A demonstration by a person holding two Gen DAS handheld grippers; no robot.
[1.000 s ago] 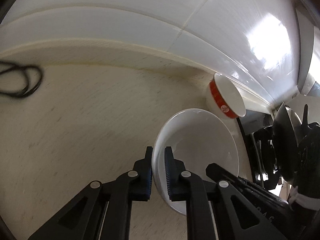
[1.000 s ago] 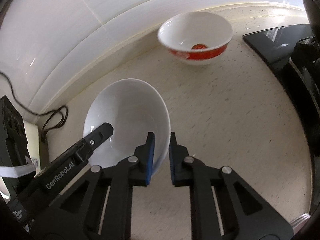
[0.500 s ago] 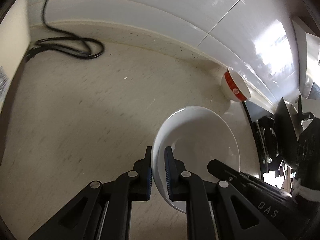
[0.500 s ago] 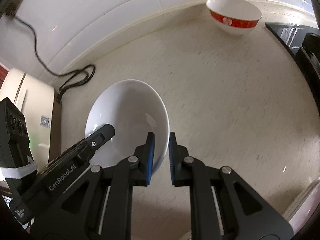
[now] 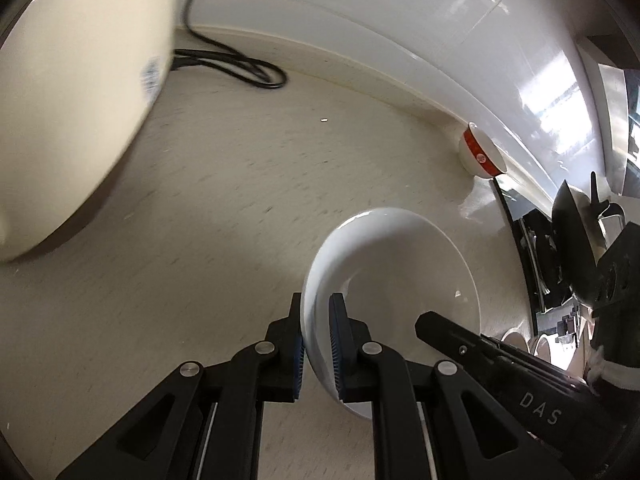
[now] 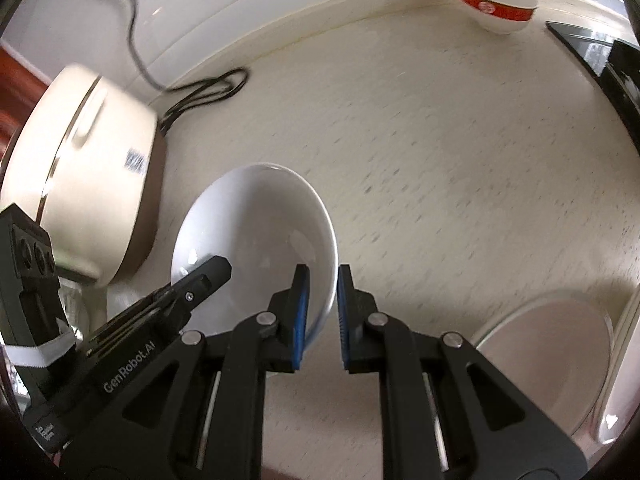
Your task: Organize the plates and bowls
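A speckled cream countertop [image 6: 440,152] runs up to a glossy white tiled wall [image 5: 400,20]. At its left end stands a large cream cooking pot [image 6: 88,176] with a brown base, slightly blurred, and a black power cord [image 6: 208,88] loops on the counter behind it. A pale plate [image 6: 552,364] lies at the lower right of the right wrist view, near the counter's edge.

A white bowl [image 6: 256,240] is held above the counter between the two tools. The left gripper [image 5: 317,344] is clamped on the bowl's left rim, one finger outside the wall and one inside. The right gripper [image 6: 320,320] straddles the opposite rim, its inner pad against the bowl, while a gap shows at the outer pad, so whether it grips cannot be told.

A smaller red-banded bowl [image 6: 496,0] sits far back against the wall, well apart from the white bowl, beside a dark stovetop [image 5: 532,248].
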